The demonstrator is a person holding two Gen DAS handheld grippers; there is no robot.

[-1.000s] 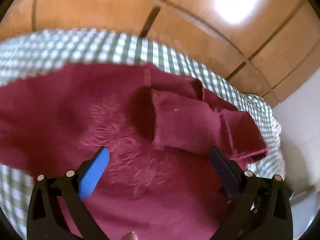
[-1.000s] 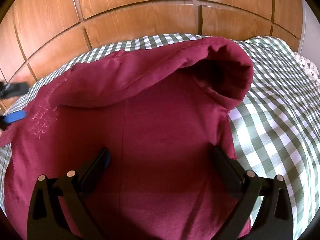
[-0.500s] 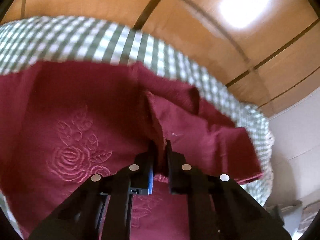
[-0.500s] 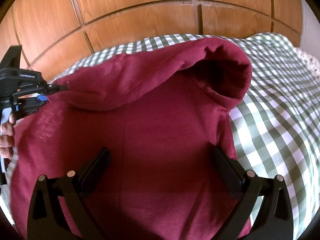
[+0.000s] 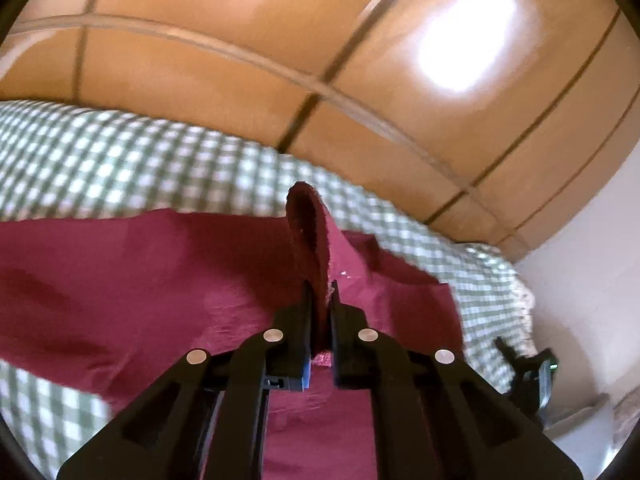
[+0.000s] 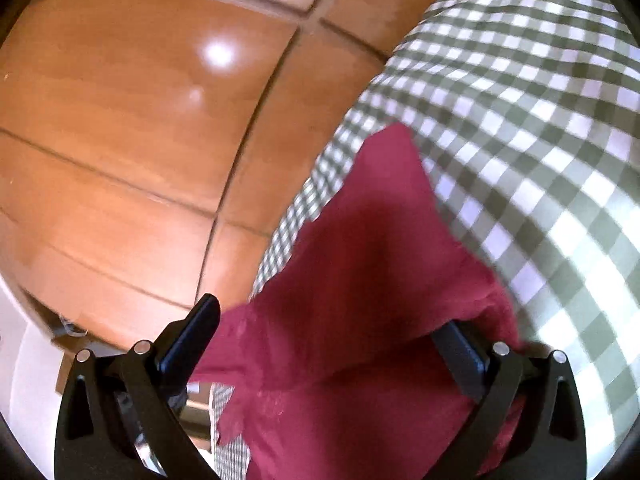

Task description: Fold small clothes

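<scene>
The step in hand looks like lifting a flap for a fold. The left gripper (image 5: 320, 304), low centre of its frame, is pinching an edge of the dark red garment (image 5: 168, 280), which rises above its tips. The garment lies on a checked bed cover (image 6: 520, 128). The right gripper (image 6: 332, 332) stands spread, cloth between its jaws. Next, probably, carry the flap across and lay it flat.

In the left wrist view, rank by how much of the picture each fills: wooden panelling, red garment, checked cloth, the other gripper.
1. wooden panelling
2. red garment
3. checked cloth: unsure against the garment, which hides part of it
4. right gripper, a sliver at the edge
</scene>
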